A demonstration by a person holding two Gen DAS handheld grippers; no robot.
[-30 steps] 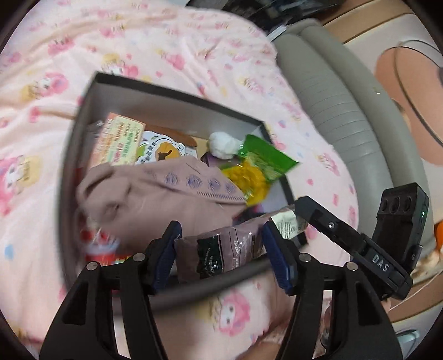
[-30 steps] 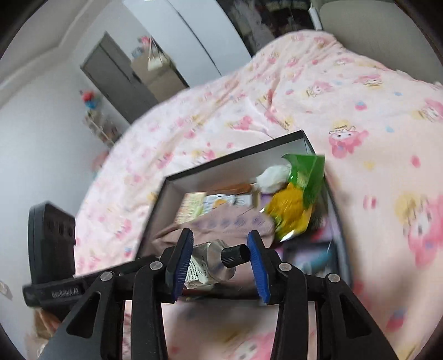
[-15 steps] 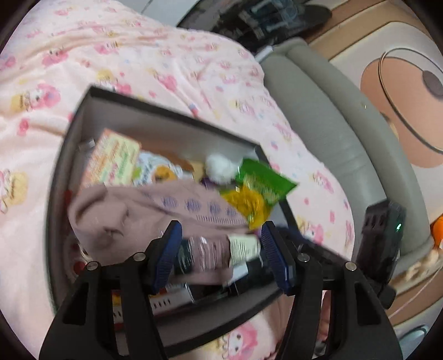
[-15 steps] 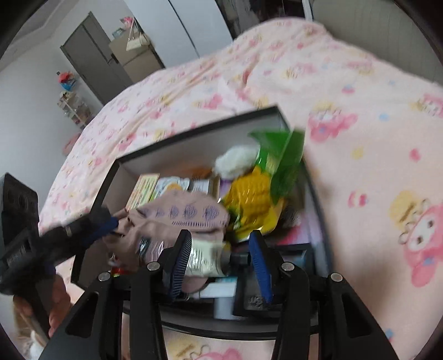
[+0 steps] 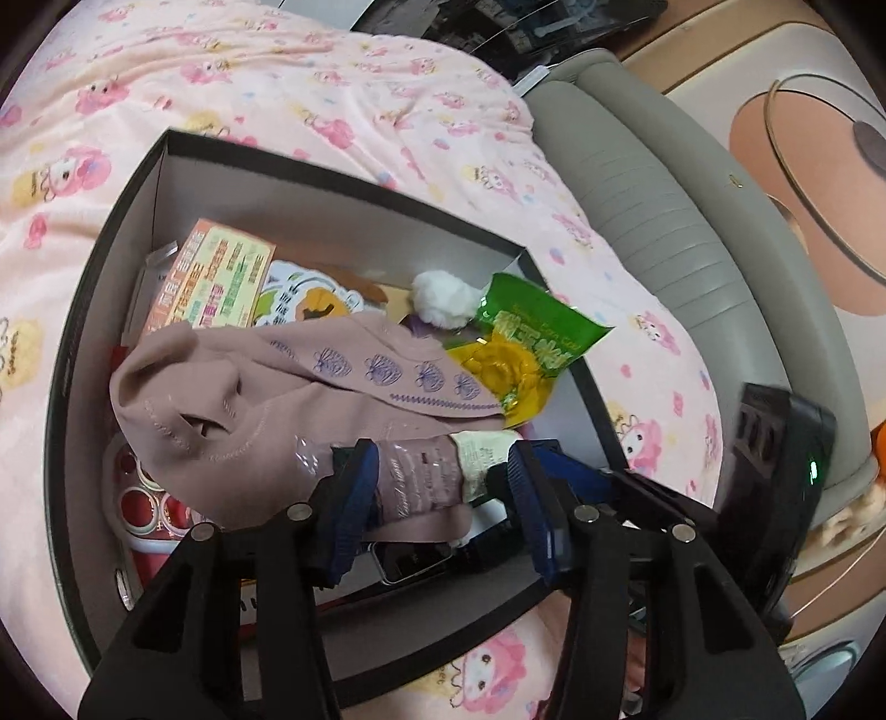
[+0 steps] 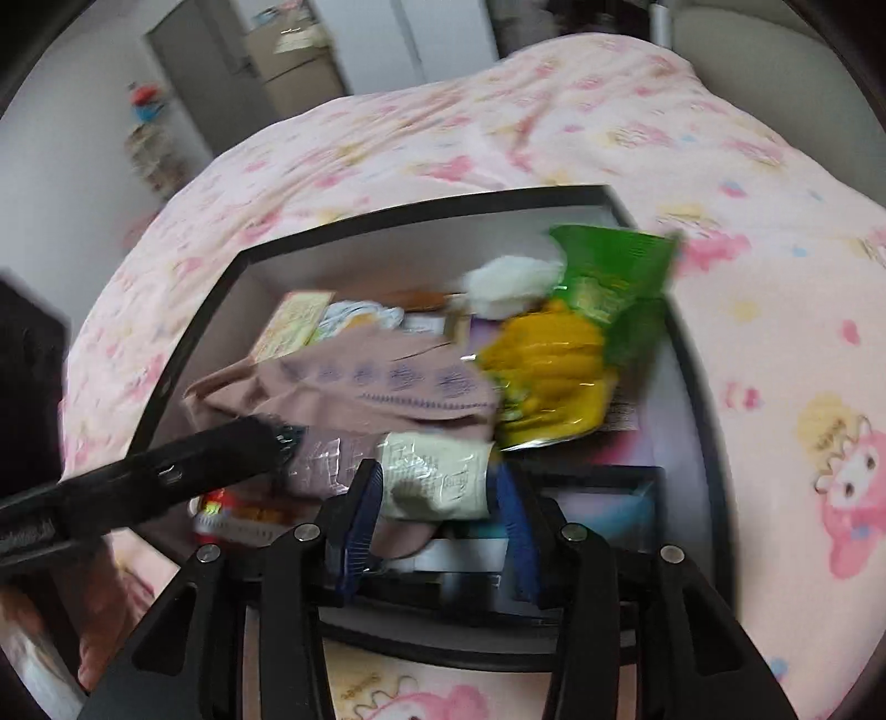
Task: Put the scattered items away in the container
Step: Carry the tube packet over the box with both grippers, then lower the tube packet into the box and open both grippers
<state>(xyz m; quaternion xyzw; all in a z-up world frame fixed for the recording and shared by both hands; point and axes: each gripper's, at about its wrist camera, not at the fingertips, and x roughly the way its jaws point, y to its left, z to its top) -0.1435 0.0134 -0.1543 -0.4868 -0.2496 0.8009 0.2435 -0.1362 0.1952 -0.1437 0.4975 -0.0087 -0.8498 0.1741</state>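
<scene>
Over the black box [image 5: 343, 183] on the pink blanket [image 5: 343, 88], my left gripper [image 5: 437, 487] is closing around the clear packet [image 5: 421, 482] lying inside; my right gripper [image 6: 437, 515] stands parted astride its pale-labelled end, grip unclear

I am looking into a home bedroom: a bed [image 5: 332, 99] is lying under a pink cartoon-print blanket [image 6: 554, 133], a grey padded bed frame [image 5: 664, 221] is running along its side, and a grey door [image 6: 194, 72] and white wardrobe [image 6: 443, 39] are standing beyond.
</scene>
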